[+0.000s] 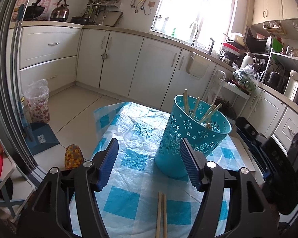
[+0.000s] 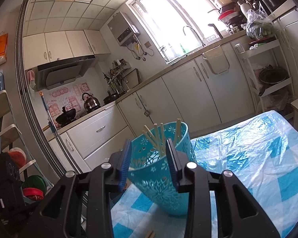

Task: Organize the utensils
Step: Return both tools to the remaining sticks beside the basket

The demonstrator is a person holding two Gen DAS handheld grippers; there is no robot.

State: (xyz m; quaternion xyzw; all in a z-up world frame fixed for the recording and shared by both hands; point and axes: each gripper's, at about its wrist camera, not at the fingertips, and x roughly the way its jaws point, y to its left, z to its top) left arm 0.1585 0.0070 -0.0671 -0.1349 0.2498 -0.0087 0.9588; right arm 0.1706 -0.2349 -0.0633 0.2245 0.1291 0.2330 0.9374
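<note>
Nearest, a pair of pale wooden chopsticks [image 1: 161, 215] lies on the blue-and-white checked plastic tablecloth [image 1: 129, 154], below the left gripper [image 1: 149, 154], whose jaws stand open and empty. Beyond its right jaw stands the turquoise perforated plastic holder [image 1: 190, 136] with more chopsticks [image 2: 159, 138] upright inside. The right gripper [image 2: 149, 160] is parted, empty, just before the holder's rim.

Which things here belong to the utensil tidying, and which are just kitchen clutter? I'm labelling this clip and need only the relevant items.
Part of the job:
- turquoise holder with chopsticks standing in it
- loose chopstick pair on the checked table cover
- left gripper and right gripper, both open and empty

Just lying about:
- kettle
- wok
- bag of greens
- lined waste bin
</note>
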